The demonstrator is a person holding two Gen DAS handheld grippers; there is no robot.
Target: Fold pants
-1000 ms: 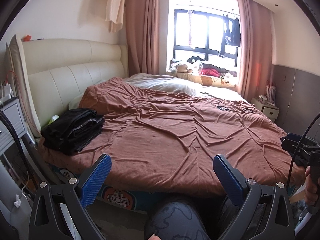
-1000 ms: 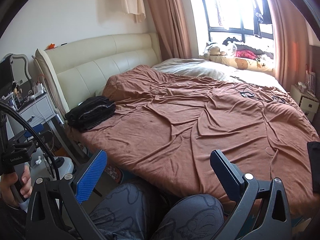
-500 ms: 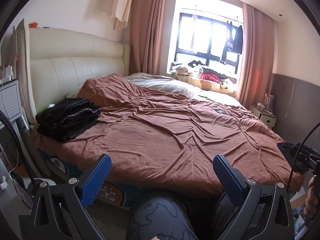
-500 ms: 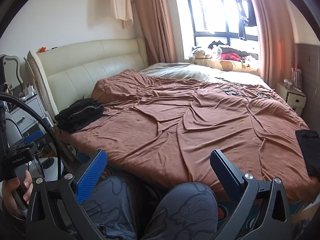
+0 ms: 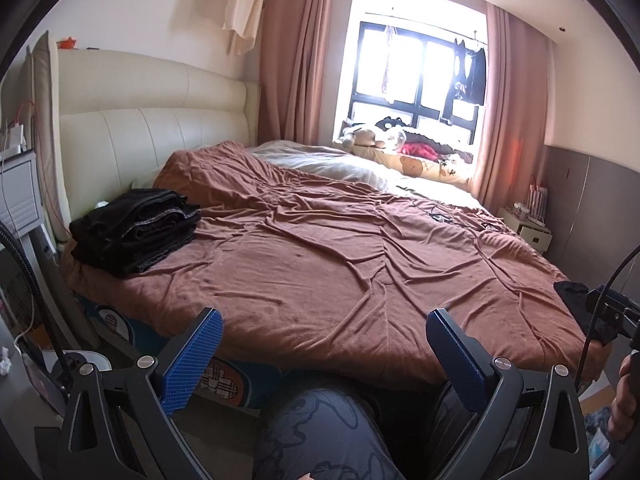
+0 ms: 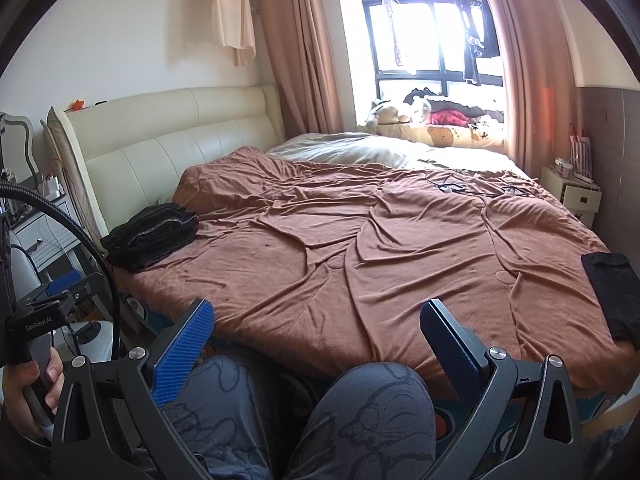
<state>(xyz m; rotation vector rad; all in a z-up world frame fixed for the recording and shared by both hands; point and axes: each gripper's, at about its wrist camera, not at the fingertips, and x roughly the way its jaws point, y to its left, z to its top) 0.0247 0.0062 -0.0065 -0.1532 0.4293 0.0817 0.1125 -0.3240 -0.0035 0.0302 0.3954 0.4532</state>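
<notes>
Left gripper [image 5: 322, 344]: jaws wide, nothing between them, held low in front of the bed, above the person's knee

Right gripper [image 6: 316, 332]: jaws wide too and empty, also low at the near edge of the bed

Stack [image 5: 134, 232]: dark folded clothes in a pile on the near left corner of the blanket [image 5: 340, 264], close to the headboard [image 5: 152, 128]; it looks already folded, so I judge it is finished work

Pants [image 6: 612, 292]: a dark, flat piece at the far right edge of the bed, partly hanging over the side; I think this is the next pair to fold, but I cannot be sure it is pants

Direction: the pants lie to the right of both grippers and a little forward; the stack lies to the left

Long axis: it seems to run from the middle of the bed toward the near edge, roughly along the view of the right gripper, not across it

Nearer hand: the right one, by my judgement; in the left view the piece is half hidden behind the right gripper's handle

Middle of bed: bare blanket with wrinkles, free for spreading

Next move, as I judge: swing right, take the pants and pull them to the middle
</notes>
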